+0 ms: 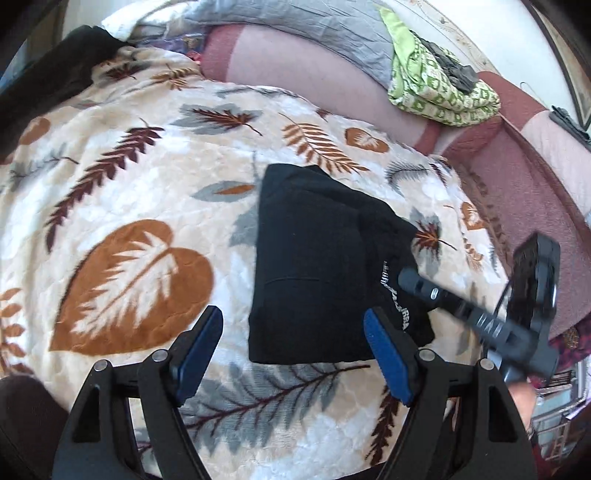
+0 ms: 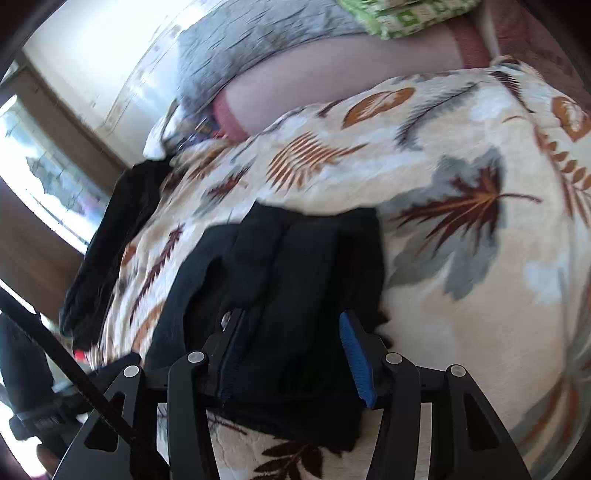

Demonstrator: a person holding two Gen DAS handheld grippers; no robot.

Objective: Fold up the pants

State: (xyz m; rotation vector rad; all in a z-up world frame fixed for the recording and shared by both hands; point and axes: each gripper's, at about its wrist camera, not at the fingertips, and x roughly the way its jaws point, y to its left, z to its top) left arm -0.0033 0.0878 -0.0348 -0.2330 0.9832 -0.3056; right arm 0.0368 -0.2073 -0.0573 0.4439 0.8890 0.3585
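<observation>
The black pants (image 1: 317, 266) lie folded into a compact rectangle on the leaf-print blanket (image 1: 129, 192). White lettering shows near their right edge. My left gripper (image 1: 295, 354) is open and empty, hovering just in front of the pants' near edge. My right gripper (image 1: 410, 280) reaches in from the right, its tip at the lettered right edge of the pants. In the right wrist view the right gripper (image 2: 291, 354) is open, with its jaws on either side of the pants (image 2: 295, 266).
A second black garment (image 1: 48, 77) lies at the blanket's far left edge; it also shows in the right wrist view (image 2: 110, 236). A grey pillow (image 1: 314, 26) and a green patterned cloth (image 1: 436, 85) lie on the pink bed sheet (image 1: 314, 70) behind.
</observation>
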